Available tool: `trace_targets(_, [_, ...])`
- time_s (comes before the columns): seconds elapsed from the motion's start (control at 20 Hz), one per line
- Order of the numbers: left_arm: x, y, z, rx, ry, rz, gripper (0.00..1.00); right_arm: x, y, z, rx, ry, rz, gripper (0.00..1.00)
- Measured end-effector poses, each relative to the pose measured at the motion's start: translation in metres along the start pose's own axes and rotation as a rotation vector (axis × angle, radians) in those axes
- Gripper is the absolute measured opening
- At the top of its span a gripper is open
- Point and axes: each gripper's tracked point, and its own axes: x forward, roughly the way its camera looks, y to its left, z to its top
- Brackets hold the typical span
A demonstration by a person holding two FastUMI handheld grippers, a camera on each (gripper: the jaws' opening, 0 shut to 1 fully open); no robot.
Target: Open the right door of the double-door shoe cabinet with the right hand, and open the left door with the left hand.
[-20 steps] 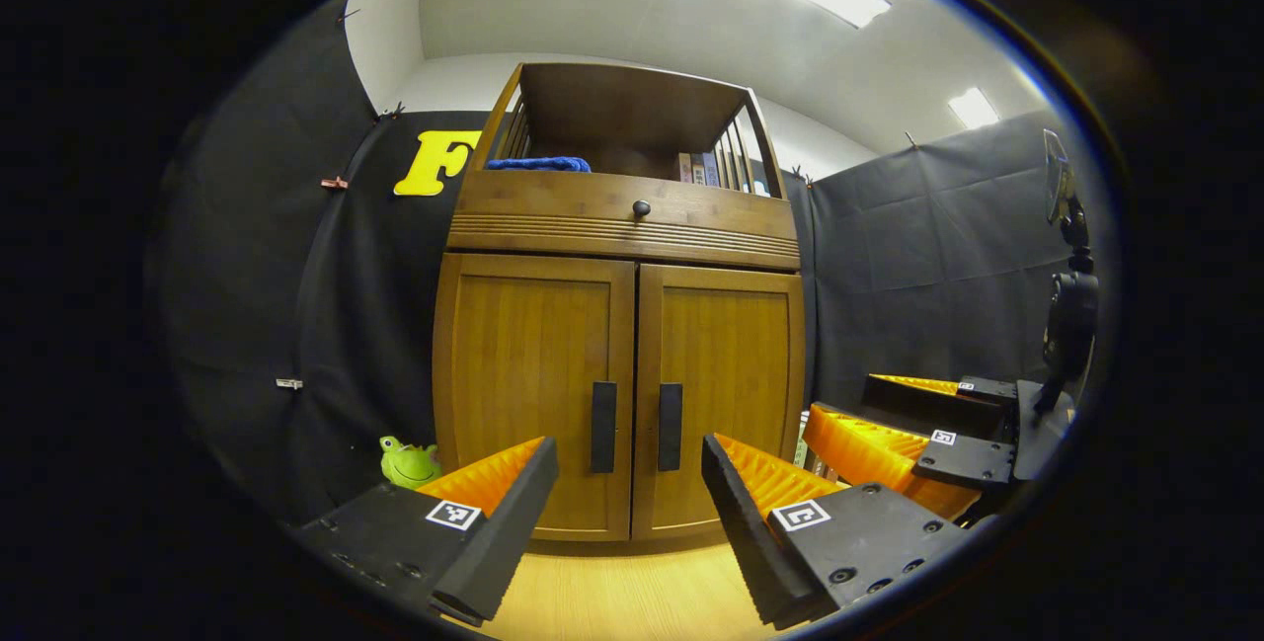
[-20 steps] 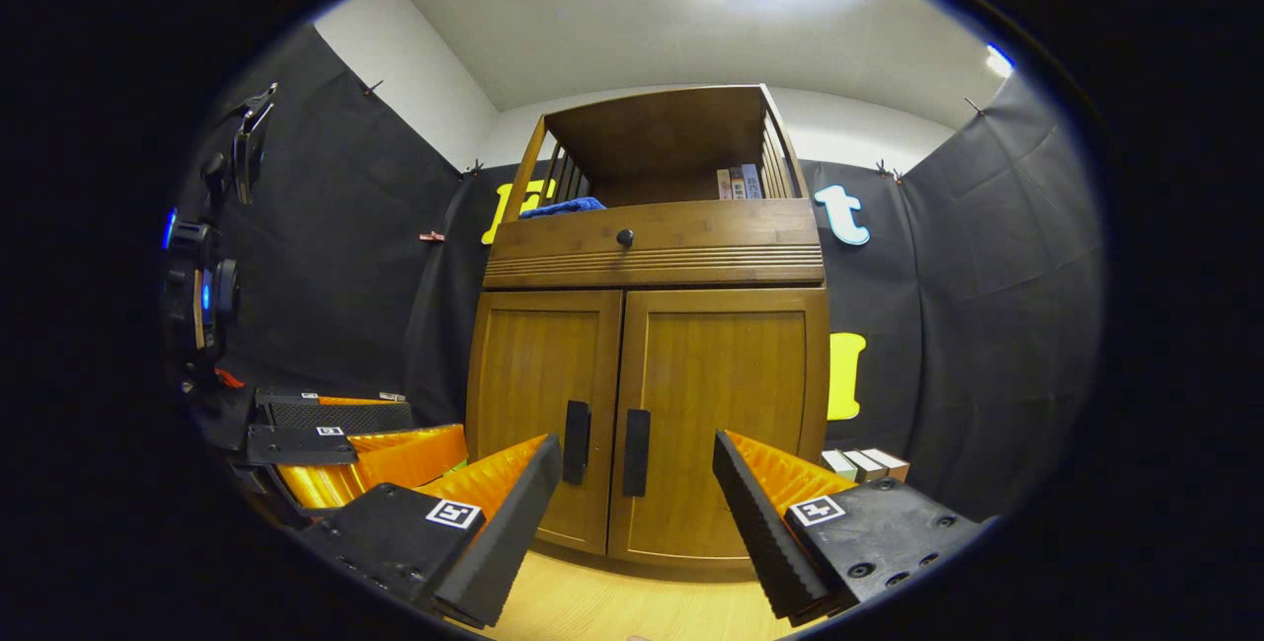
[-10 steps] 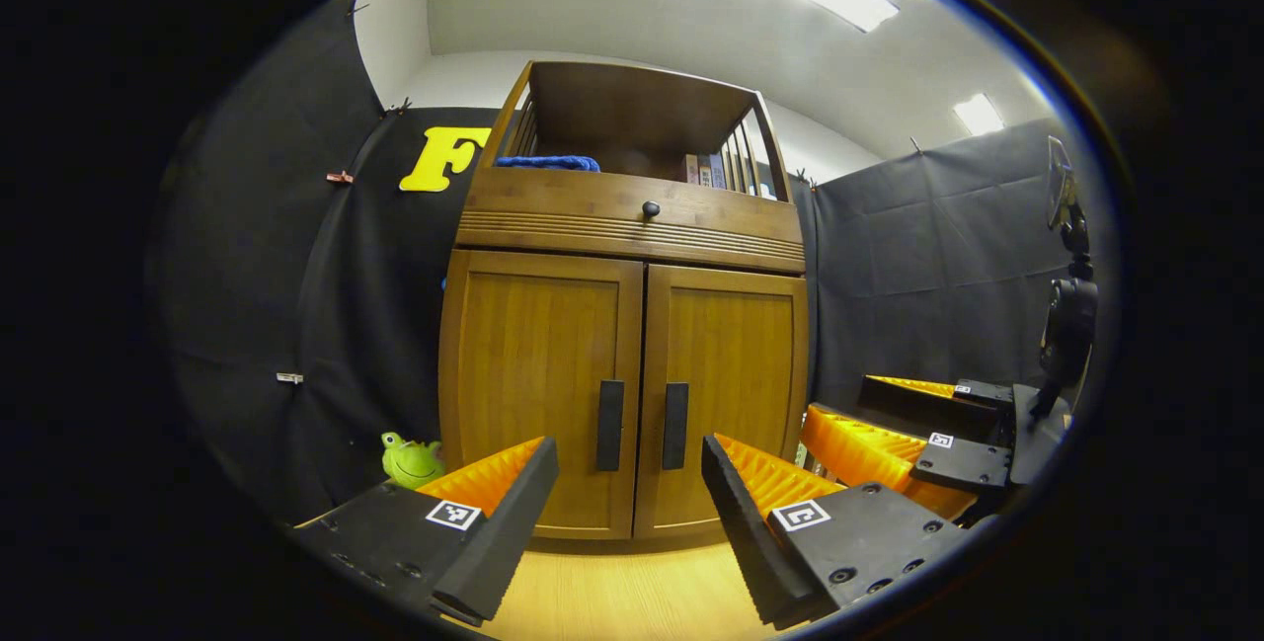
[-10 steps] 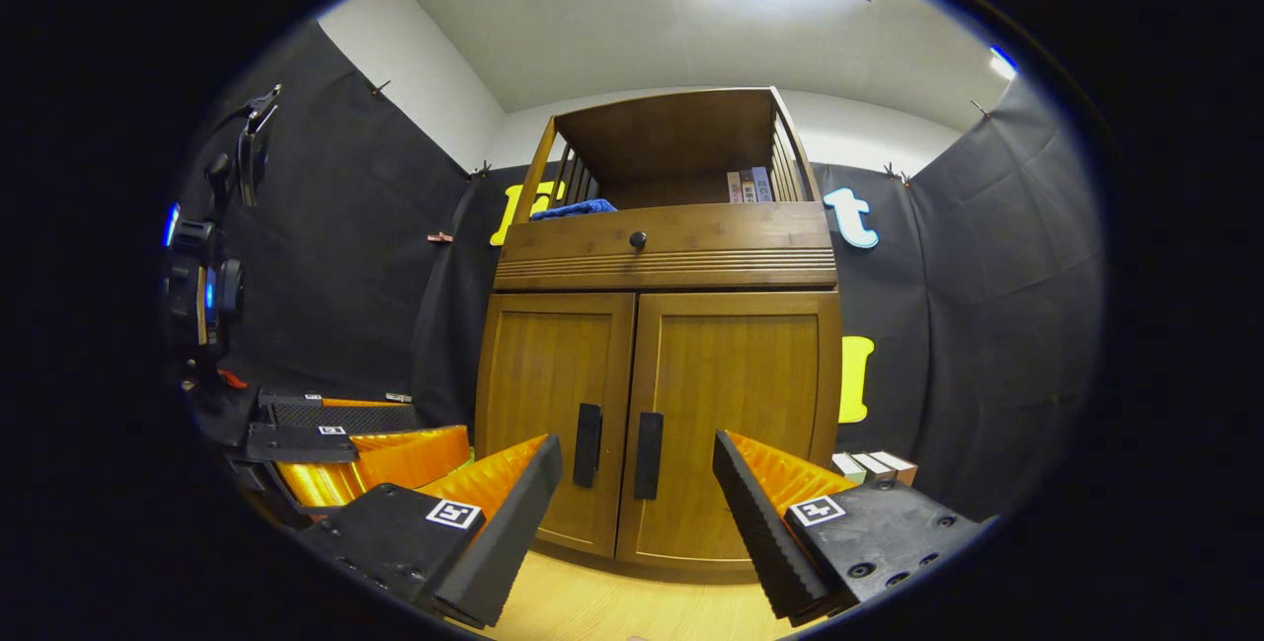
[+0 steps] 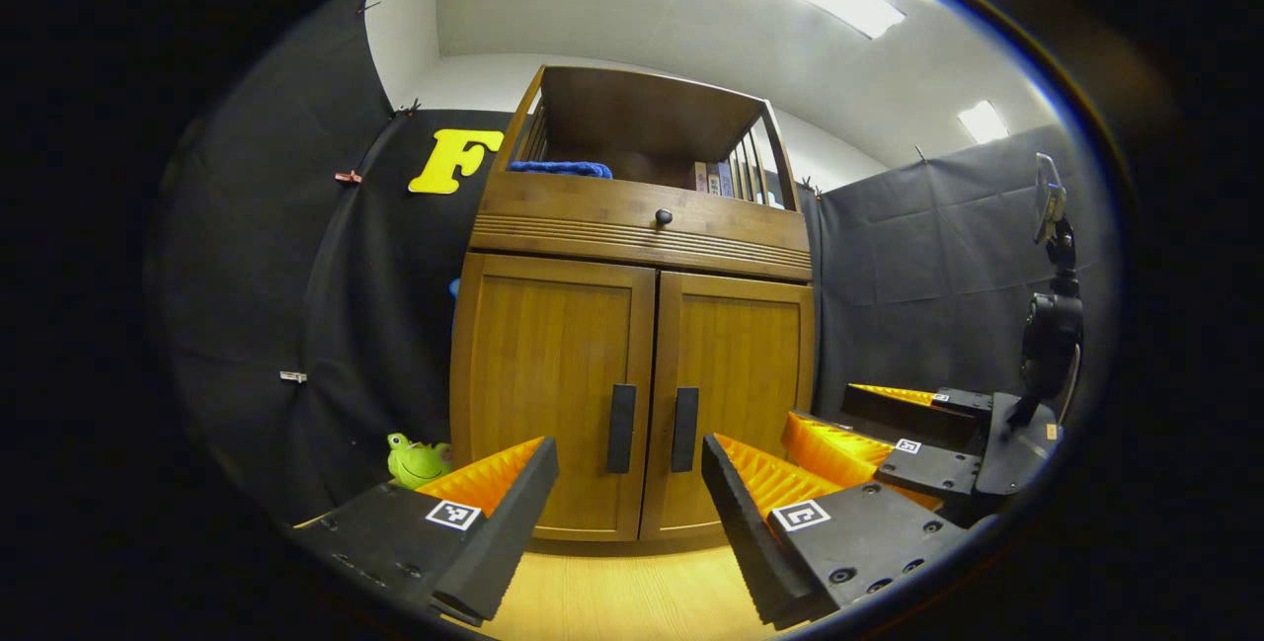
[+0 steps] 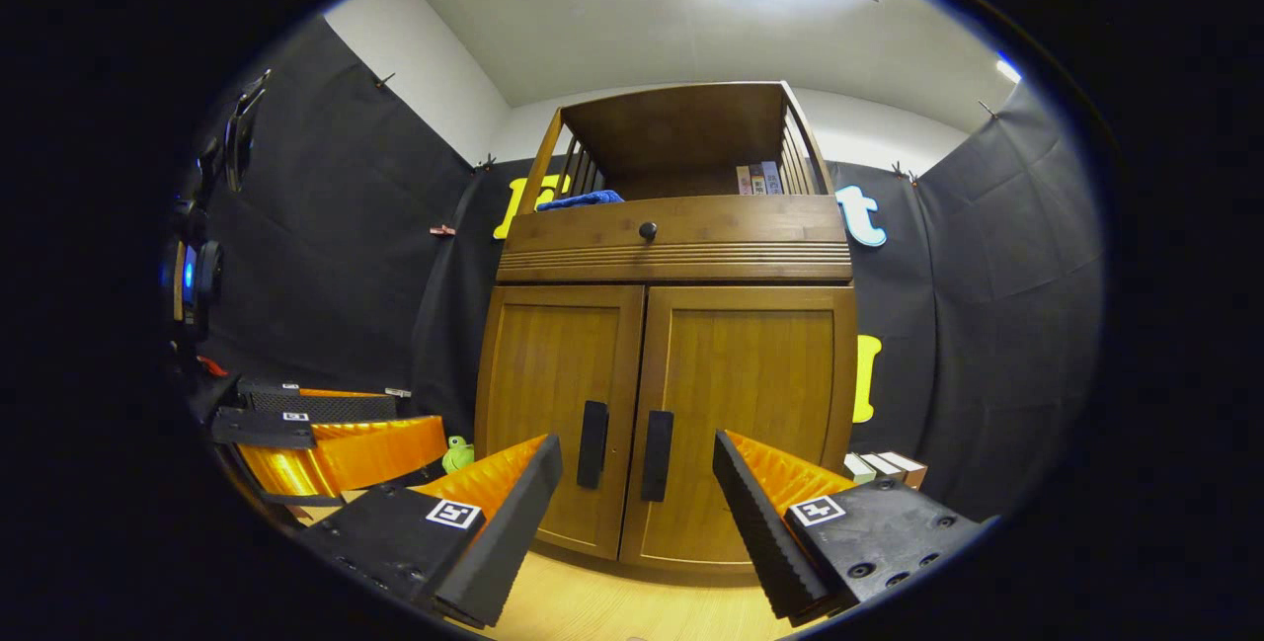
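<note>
Both my grippers, left (image 5: 629, 513) and right (image 6: 637, 513), gape wide, empty; I should centre the right on the brown wooden cabinet's right-door black bar handle (image 6: 657, 441) squarely.

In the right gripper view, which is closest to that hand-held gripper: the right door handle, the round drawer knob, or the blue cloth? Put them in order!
From the right hand-held gripper, both cabinet doors shut:
1. Right door handle, low on the door, just ahead of the open fingers.
2. Round drawer knob, higher up, on the drawer front.
3. Blue cloth, farthest, up on the open top shelf at the left, behind the drawer front.
</note>
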Motion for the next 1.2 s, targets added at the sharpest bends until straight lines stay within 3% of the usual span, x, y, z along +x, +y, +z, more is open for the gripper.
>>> trace_targets(0.05, [-0.001,0.003,-0.001,0.002,0.001,0.003,0.91,0.004,0.0,-0.001,0.005,0.005,-0.001,0.97])
trace_targets(0.35, [-0.007,0.015,-0.003,0.019,0.02,0.024,0.91,0.036,0.012,-0.016,0.021,0.019,0.008,0.97])
trace_targets(0.4, [-0.013,0.021,-0.007,0.021,0.024,0.029,0.87,0.043,0.013,-0.019,0.02,0.021,0.003,0.96])
trace_targets(0.45, [-0.015,0.025,-0.008,0.024,0.026,0.032,0.91,0.05,0.014,-0.022,0.02,0.023,-0.002,0.96])
trace_targets(0.7, [-0.021,0.044,-0.011,0.036,0.04,0.051,0.91,0.088,0.004,-0.037,-0.003,0.023,-0.067,0.96])
trace_targets(0.75, [-0.022,0.051,-0.012,0.038,0.04,0.062,0.87,0.097,0.003,-0.042,-0.004,0.028,-0.078,0.96])
trace_targets(0.85, [-0.022,0.062,-0.012,0.039,0.043,0.082,0.92,0.111,-0.001,-0.051,0.0,0.04,-0.093,0.96])
trace_targets(1.1, [-0.018,0.088,-0.009,0.036,0.036,0.134,0.92,0.143,-0.012,-0.08,0.013,0.086,-0.133,0.8])
trace_targets(1.2, [-0.015,0.097,-0.01,0.034,0.044,0.154,0.92,0.154,-0.016,-0.092,0.015,0.103,-0.146,0.81])
